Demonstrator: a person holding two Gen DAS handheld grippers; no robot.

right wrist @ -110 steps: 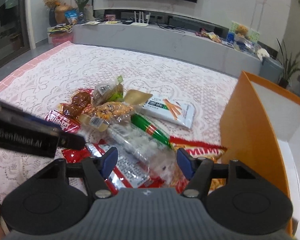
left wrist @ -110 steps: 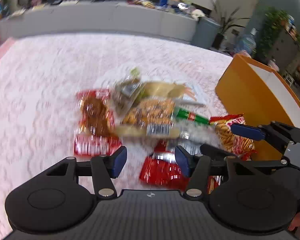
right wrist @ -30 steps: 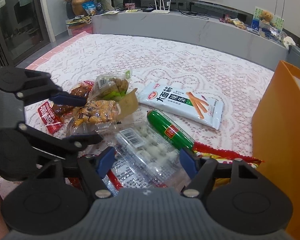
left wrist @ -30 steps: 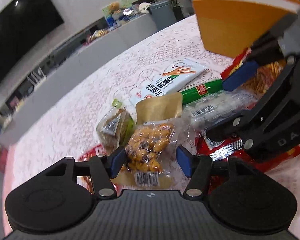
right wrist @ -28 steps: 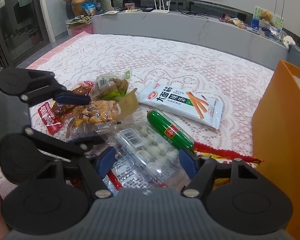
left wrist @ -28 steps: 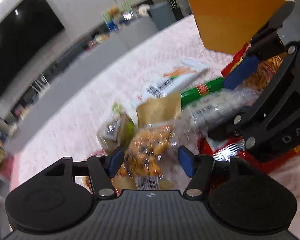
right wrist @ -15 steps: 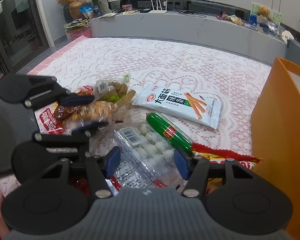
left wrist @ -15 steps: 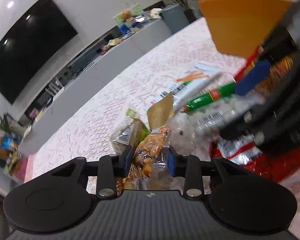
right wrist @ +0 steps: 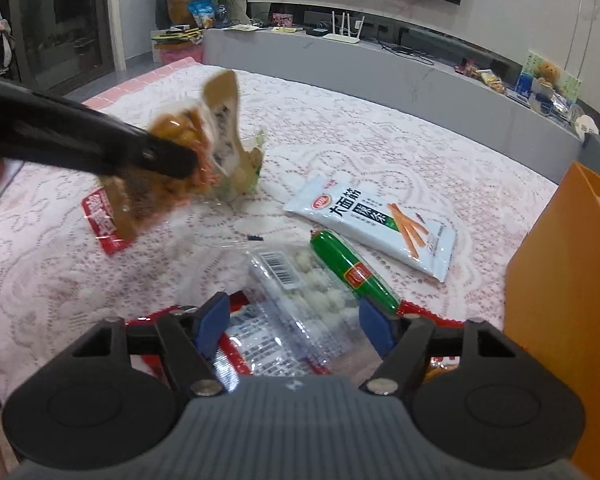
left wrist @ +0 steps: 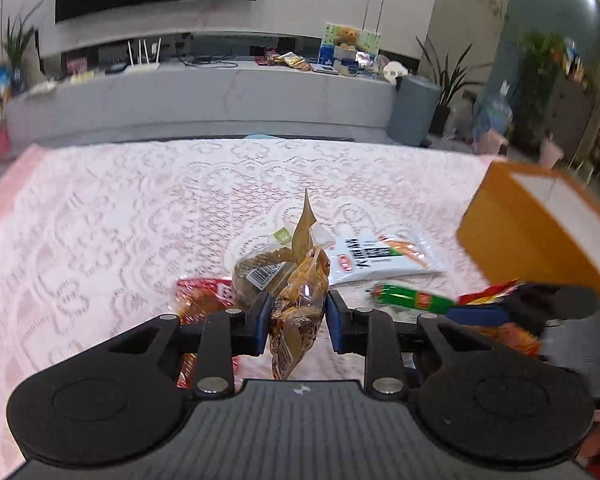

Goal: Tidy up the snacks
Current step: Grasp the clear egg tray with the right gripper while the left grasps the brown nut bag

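My left gripper (left wrist: 296, 320) is shut on a clear bag of orange-brown snacks (left wrist: 302, 296) and holds it up above the lace tablecloth. In the right wrist view the same bag (right wrist: 188, 148) hangs blurred at the left, off the table. My right gripper (right wrist: 294, 324) hovers low over a clear pack of white balls (right wrist: 312, 288). Its jaws are opening, the pack lies below and between them, and the pads do not press it. One of the right gripper's blue fingers (left wrist: 476, 314) shows at the right of the left wrist view.
A green sausage (right wrist: 352, 272), a white pack of stick snacks (right wrist: 372, 220), red packets (right wrist: 100, 220) and a brown-filled bag (left wrist: 260, 272) lie on the tablecloth. An open orange box (right wrist: 560, 280) stands at the right. A grey bench runs behind the table.
The left gripper closed on the orange-brown snack bag, rolled upright and lifted it off the pile. The right gripper kept its place; its jaws narrowed a little, then widened.
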